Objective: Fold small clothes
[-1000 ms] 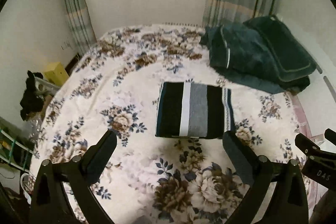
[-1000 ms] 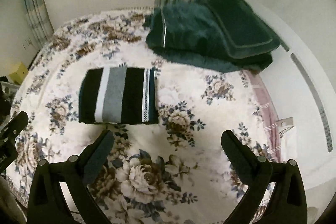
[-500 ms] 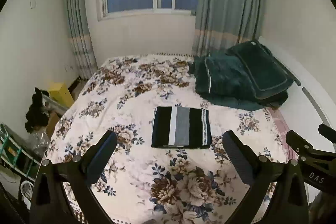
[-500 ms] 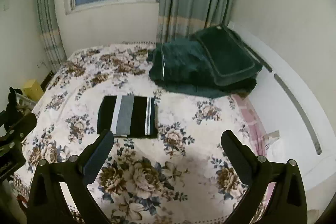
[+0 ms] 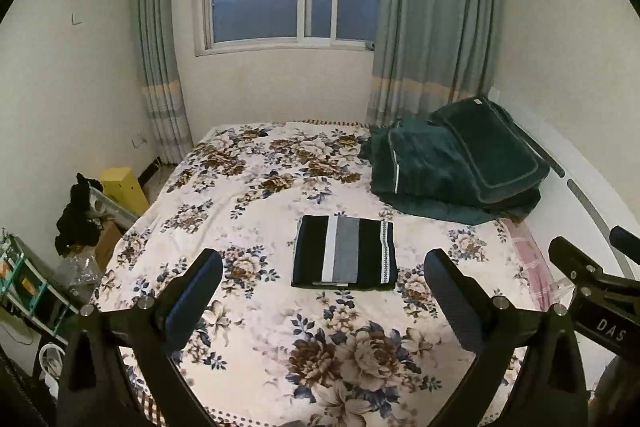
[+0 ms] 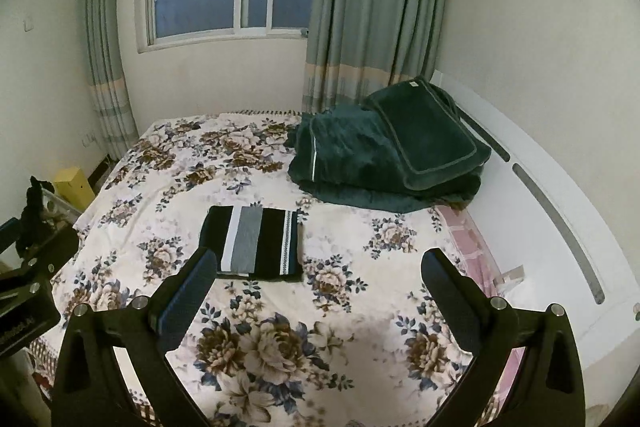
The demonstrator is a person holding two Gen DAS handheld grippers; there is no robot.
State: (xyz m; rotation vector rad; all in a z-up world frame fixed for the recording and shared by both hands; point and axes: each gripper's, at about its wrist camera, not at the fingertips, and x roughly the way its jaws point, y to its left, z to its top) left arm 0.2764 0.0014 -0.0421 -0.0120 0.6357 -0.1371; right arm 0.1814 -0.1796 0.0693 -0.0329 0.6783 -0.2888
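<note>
Bedroom clutter is seen at far left: a yellow box (image 5: 122, 187) and a black garment (image 5: 76, 215) beside the bed (image 5: 248, 195). The left gripper (image 5: 322, 281) is held above the near edge, its fingers spread wide apart and gripping nothing. A folded striped cloth (image 5: 345, 253) is laid flat mid-bed, beyond both grippers and untouched. The right gripper (image 6: 319, 277) is likewise held with fingers apart and empty. Dark green bedding (image 5: 452, 163) is piled at far right, under the curtains (image 5: 436, 19).
</note>
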